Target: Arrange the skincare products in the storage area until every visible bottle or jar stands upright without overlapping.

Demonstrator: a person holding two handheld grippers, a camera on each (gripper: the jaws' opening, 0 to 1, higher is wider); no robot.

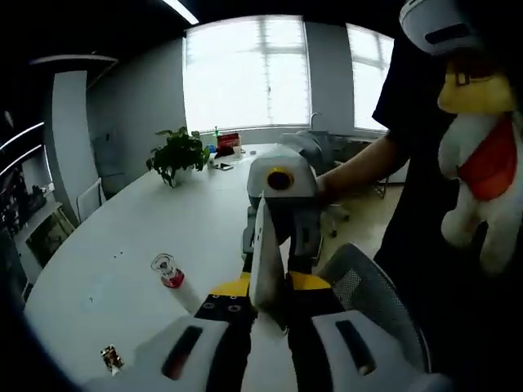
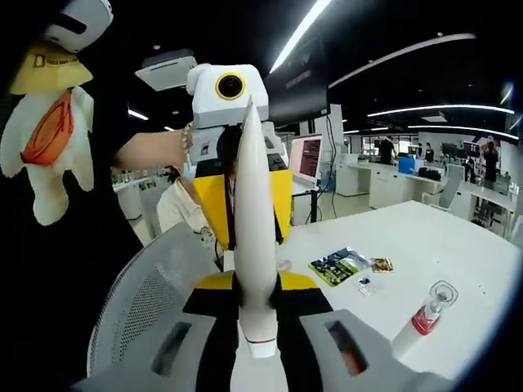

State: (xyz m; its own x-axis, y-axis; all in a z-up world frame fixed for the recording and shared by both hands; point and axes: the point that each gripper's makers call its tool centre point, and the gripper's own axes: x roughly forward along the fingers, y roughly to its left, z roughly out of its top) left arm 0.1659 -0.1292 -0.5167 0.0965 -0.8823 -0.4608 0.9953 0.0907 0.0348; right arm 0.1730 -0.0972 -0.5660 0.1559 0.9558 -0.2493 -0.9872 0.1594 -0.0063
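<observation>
A white squeeze tube [image 1: 263,245] hangs in the air over the table edge, held from both ends. In the left gripper view my left gripper [image 1: 268,282] is shut on its flat end, and the right gripper [image 1: 278,220] faces it from beyond. In the right gripper view my right gripper [image 2: 255,282] is shut on the cap end of the tube [image 2: 252,204], with the left gripper [image 2: 241,188] at the tapered end. A white pump bottle [image 1: 167,273] with a red collar and clear cap lies on the white table [image 1: 122,237]; the right gripper view has the bottle [image 2: 425,314] at lower right.
A grey mesh chair [image 1: 376,302] stands close under the grippers. A person in black with a plush toy [image 1: 482,163] holds the grippers. A potted plant [image 1: 176,155] stands far along the table. A green sachet [image 2: 339,265] and small packets [image 2: 365,284] lie on the tabletop [image 2: 441,245].
</observation>
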